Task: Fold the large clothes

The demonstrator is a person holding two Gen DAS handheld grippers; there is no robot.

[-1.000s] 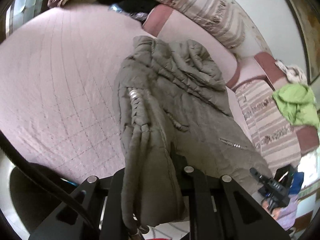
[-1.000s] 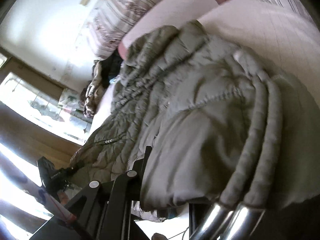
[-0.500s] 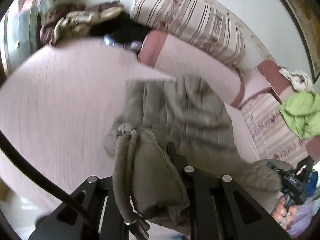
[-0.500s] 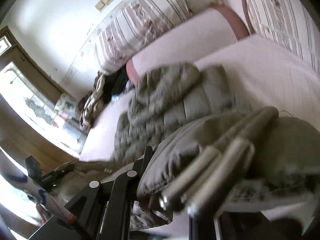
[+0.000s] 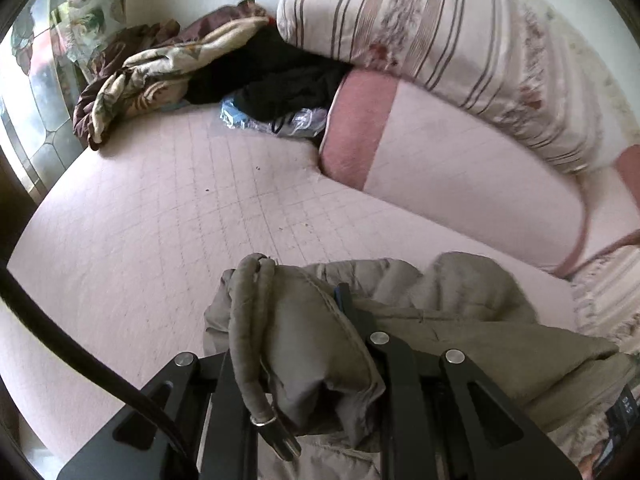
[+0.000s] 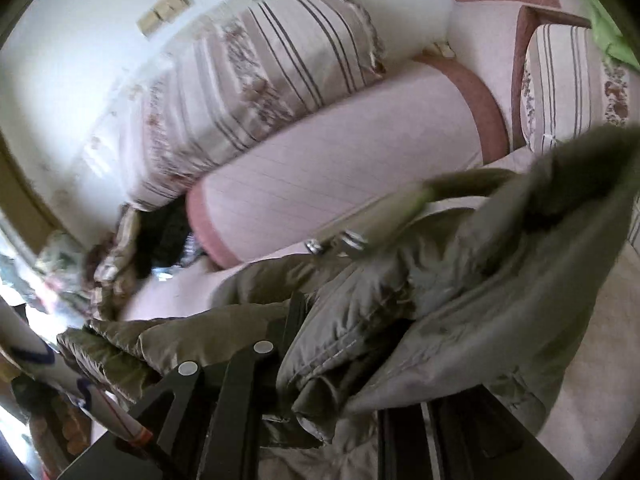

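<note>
Both claws — left claw (image 5: 304, 344) and right claw (image 6: 336, 360) — stay clenched on the olive jacket (image 5: 460, 320), now hauled off the bed (image 5: 160, 220) (previously spread ahead), so the fold is starting.

A wide bed with a pale pink quilted cover (image 5: 168, 216) carries a long pink bolster with rose ends (image 5: 460, 176) far right, a heap of brown and cream blankets (image 5: 148, 76) far left, black clothing (image 5: 280, 76) between them, and crumpled clear plastic (image 5: 296, 122) just beside it.

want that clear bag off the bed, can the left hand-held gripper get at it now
Probably not yet: the left hand-held gripper is shut on the olive jacket. The quilt between it and the plastic bag looks bare, though.
</note>
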